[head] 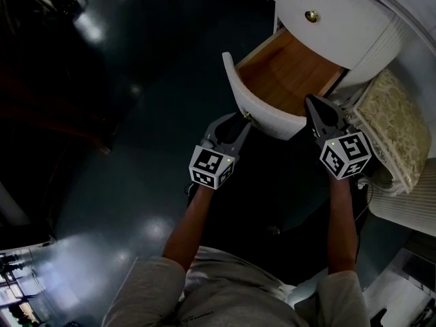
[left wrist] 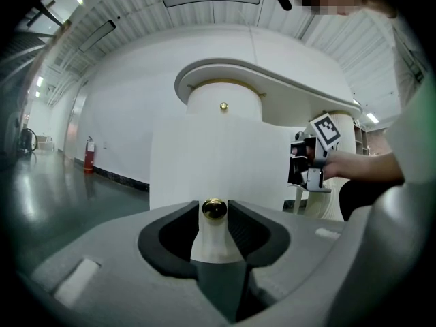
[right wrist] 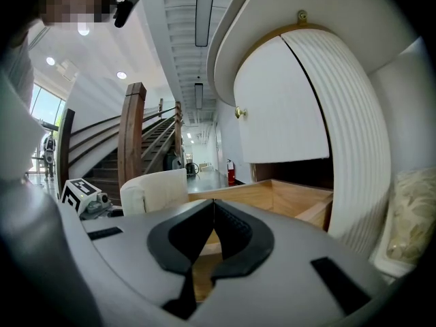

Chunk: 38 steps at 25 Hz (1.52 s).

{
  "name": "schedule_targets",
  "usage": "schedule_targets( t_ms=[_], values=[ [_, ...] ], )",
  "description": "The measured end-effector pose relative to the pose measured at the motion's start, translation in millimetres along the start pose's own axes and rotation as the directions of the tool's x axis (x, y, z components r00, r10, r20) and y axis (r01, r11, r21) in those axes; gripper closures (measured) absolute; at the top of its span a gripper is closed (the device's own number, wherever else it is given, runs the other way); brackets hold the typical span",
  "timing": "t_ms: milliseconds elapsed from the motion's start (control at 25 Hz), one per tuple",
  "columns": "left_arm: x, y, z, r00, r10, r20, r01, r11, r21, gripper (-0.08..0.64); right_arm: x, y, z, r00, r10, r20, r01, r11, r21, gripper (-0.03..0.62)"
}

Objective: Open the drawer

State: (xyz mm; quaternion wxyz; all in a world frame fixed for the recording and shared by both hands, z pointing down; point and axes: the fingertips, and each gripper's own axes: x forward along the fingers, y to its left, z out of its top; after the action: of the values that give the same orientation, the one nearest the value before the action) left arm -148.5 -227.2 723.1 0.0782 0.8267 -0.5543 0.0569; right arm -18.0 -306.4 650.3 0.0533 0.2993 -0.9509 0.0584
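Observation:
A white rounded cabinet has its lower drawer pulled out, showing a bare wooden inside. My left gripper is at the drawer's curved white front, shut on the small brass knob, which sits pinched between the dark pads. My right gripper hovers by the drawer's right front corner with its jaws together and nothing between them; the wooden drawer box lies just beyond it.
Above the open drawer is a shut upper drawer with its own brass knob. A cream textured cushion sits on a white seat right of the cabinet. A dark glossy floor spreads to the left. A wooden staircase stands in the distance.

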Motion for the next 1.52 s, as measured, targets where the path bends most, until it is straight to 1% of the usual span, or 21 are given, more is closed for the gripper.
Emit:
schedule_targets(
  t_ms=[200,400,520,640,920,1160,1400,1520],
  values=[
    [1,-2,2,1.000,0.018,0.005,-0.018,1.000,0.026,0.441,0,-6,-5,1.000,-0.004,-0.009,0.004,1.000,-0.003,0.577],
    [0,1,2,1.000,0.024,0.002,-0.024,1.000,0.011,0.446,1,-12,-6,1.000,-0.011,-0.003,0.011,1.000,0.024,0.577],
    [0,0,2,1.000,0.025,-0.001,-0.025,1.000,0.015,0.448,0,-11,-6,1.000,-0.005,-0.002,0.005,1.000,0.015,0.577],
    [1,0,2,1.000,0.022,0.002,-0.022,0.999,0.024,0.448,0,-14,-8,1.000,-0.010,-0.010,0.010,1.000,0.002,0.577],
    [-1,-1,2,1.000,0.010,-0.015,-0.009,0.999,0.044,0.448,0,-21,-8,1.000,-0.029,-0.010,0.029,0.999,0.013,0.577],
    [-1,-1,1,1.000,0.002,-0.017,-0.002,0.999,0.049,0.449,-1,-23,-8,0.999,-0.042,-0.011,0.042,0.999,0.013,0.577],
    [-3,-2,2,1.000,0.002,-0.021,-0.001,0.999,0.053,0.459,0,-19,-5,0.999,-0.039,-0.009,0.039,0.999,0.006,0.577],
    [-4,-2,0,1.000,0.005,-0.026,-0.004,0.999,0.043,0.465,1,-16,-5,0.999,-0.036,-0.013,0.036,0.999,0.001,0.577]
  ],
)
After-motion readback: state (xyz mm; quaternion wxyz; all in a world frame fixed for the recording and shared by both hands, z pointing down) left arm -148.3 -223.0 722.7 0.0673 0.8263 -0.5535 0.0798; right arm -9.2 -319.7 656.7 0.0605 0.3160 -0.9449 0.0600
